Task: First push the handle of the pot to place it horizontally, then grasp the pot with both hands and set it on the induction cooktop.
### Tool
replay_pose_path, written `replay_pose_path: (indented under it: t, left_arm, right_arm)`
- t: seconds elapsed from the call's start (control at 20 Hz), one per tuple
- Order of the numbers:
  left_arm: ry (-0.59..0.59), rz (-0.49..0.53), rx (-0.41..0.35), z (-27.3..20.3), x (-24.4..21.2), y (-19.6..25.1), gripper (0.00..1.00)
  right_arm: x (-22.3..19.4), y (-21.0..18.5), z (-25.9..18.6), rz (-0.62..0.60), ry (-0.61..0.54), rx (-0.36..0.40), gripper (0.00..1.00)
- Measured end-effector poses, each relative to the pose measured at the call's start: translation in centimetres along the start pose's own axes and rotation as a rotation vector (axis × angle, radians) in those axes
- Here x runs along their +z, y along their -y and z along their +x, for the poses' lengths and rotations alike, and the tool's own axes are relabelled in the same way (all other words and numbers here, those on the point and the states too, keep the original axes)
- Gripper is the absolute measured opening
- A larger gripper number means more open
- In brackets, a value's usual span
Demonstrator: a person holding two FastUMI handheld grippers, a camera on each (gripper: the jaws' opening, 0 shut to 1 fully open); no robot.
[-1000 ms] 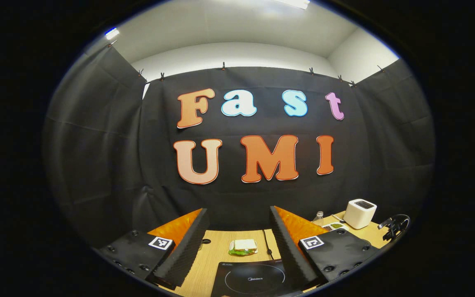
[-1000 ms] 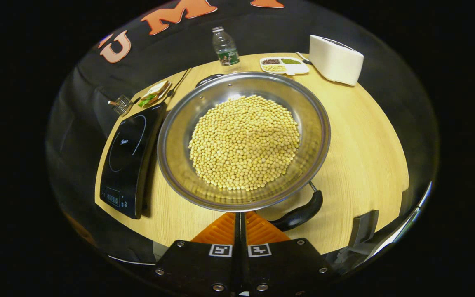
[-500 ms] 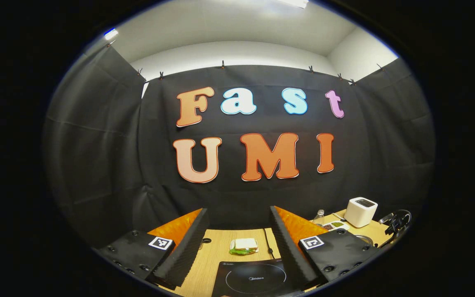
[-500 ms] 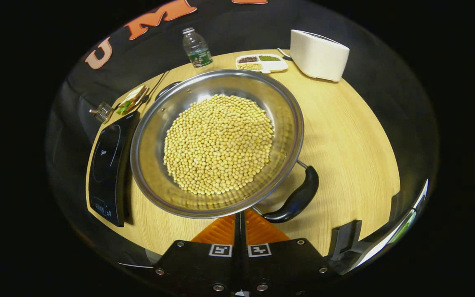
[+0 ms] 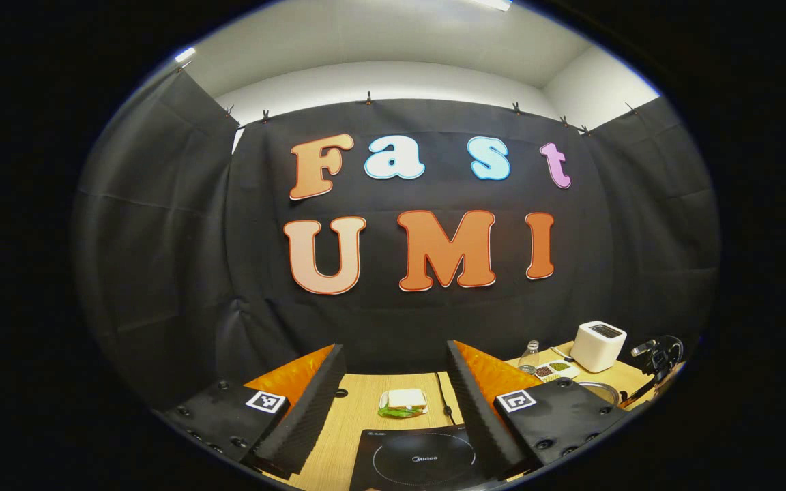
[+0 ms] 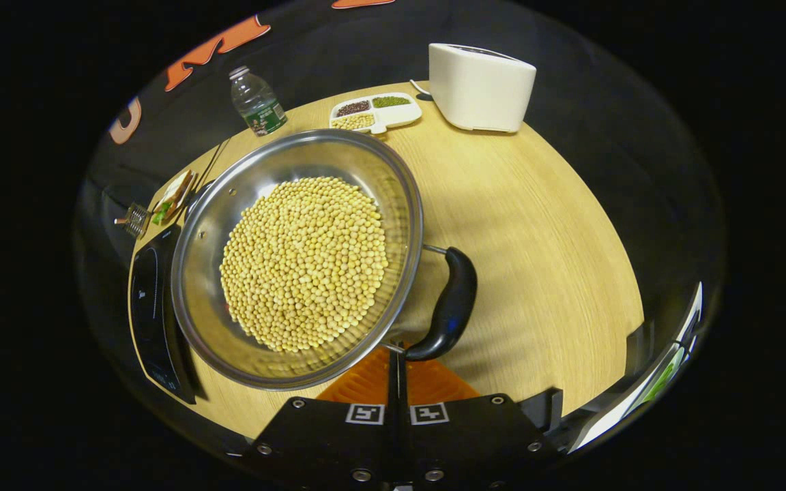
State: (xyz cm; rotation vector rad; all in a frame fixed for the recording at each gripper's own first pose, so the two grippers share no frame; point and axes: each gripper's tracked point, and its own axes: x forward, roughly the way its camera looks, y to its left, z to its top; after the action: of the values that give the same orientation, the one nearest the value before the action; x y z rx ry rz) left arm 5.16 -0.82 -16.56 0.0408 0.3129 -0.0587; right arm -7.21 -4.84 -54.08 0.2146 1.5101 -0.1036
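Steel pot (image 6: pixel 297 259), rigid, slick-walled, probably heavy with loose beans (image 6: pixel 304 262), just right of the induction cooktop (image 6: pixel 151 317); best gripped at near black handle (image 6: pixel 449 305) and far one; right gripper (image 6: pixel 396 365) pressed closed, empty; left gripper (image 5: pixel 393 402) spread wide.

Left gripper (image 5: pixel 393 382): low centre of the left gripper view, fingers spread wide, nothing between them. Right gripper (image 6: pixel 398 372): bottom centre of the right gripper view, fingers pressed together.
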Motion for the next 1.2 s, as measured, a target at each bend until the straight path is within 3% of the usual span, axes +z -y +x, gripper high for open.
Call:
replay_pose_path:
  t: [0.9, 1.2]
  left_arm:
    - [-0.069, 0.007, 0.005, 2.2, -3.1, -0.8, 0.96]
    - [-0.09, 0.015, -0.023, 2.7, -4.1, 0.7, 0.96]
  right_arm:
    - [10.0, 2.2, 4.1, 0.076, 0.056, -0.091, 0.0]
    - [12.6, 1.7, 3.8, 0.076, 0.087, -0.072, 0.0]
